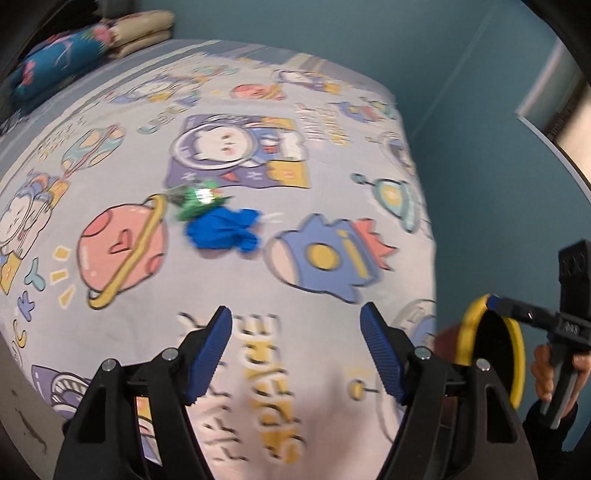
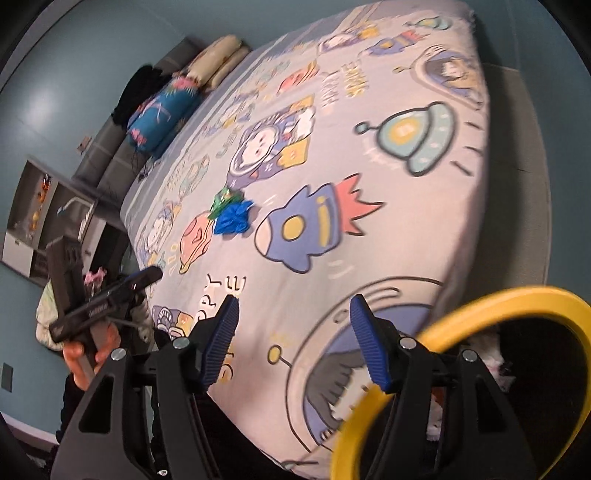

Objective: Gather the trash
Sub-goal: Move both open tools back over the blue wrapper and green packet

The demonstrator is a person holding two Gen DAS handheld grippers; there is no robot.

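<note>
Bed: a bed (image 1: 332, 258) with a pale sheet printed with space cartoons filled most of both views; folded bedding (image 1: 144, 29) and a blue patterned pillow (image 1: 59, 62) lay at its far end.
Trash: a crumpled blue piece (image 1: 221, 230) and a green shiny wrapper (image 1: 195, 201) lay touching each other near the middle of the sheet, the green one on the far-left side of the blue one.
Left gripper: the left gripper (image 1: 295, 354) hung over the near edge of the bed, its blue pads apart with only sheet between them; nothing was held.
Trash relative to left gripper: well beyond the fingertips, farther up the bed and slightly to the left.
Right gripper: the right gripper (image 2: 293, 343) hovered at the near right corner of the bed, pads apart and empty.
Trash relative to right gripper: far ahead and to the left of the fingertips, well apart (image 2: 231, 218).
Bin: a black bin with a yellow rim (image 2: 461, 314) stood just beside the bed's near right corner, close under the right gripper.
Picture quality: both views were motion-blurred.
</note>
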